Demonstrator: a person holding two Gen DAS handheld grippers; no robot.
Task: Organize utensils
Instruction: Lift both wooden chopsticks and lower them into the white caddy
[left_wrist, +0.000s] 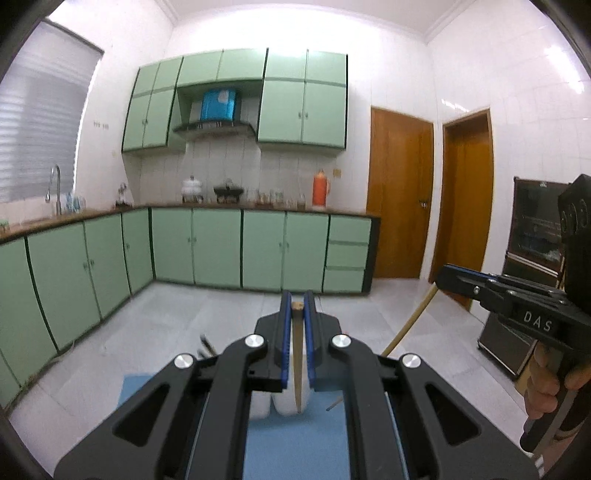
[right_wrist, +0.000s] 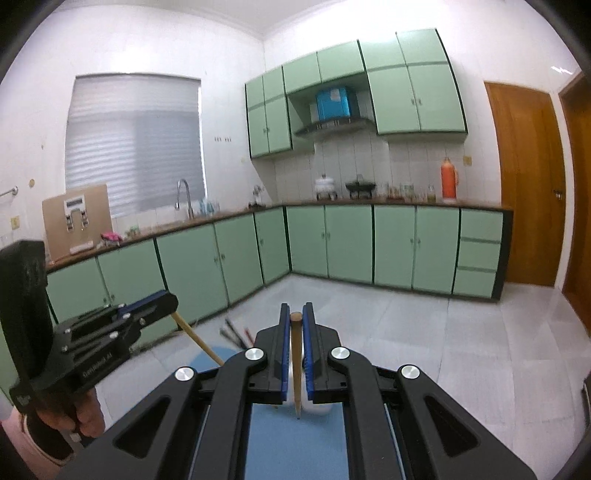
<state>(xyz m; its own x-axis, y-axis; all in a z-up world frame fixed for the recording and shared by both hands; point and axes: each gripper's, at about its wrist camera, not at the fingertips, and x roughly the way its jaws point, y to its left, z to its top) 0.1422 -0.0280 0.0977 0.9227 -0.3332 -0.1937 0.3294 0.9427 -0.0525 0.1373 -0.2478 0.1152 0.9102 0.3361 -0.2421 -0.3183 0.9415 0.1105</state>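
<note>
My left gripper (left_wrist: 297, 308) is shut on a wooden chopstick (left_wrist: 297, 354) whose tip hangs down over a white holder (left_wrist: 286, 402) on the blue mat (left_wrist: 295, 443). My right gripper (right_wrist: 295, 317) is shut on a second wooden chopstick (right_wrist: 295, 365), held upright above a white holder (right_wrist: 316, 406). In the left wrist view, the right gripper (left_wrist: 441, 277) shows at the right with its chopstick (left_wrist: 408, 325) slanting down. In the right wrist view, the left gripper (right_wrist: 171, 304) shows at the left with its chopstick (right_wrist: 197, 339).
Dark utensils (right_wrist: 234, 334) stand up behind the mat, and also show in the left wrist view (left_wrist: 207, 345). A thin stick (left_wrist: 332, 405) lies on the mat. Green cabinets (left_wrist: 221, 247) and a grey tiled floor (right_wrist: 443, 339) lie beyond. Wooden doors (left_wrist: 400, 195) stand at the right.
</note>
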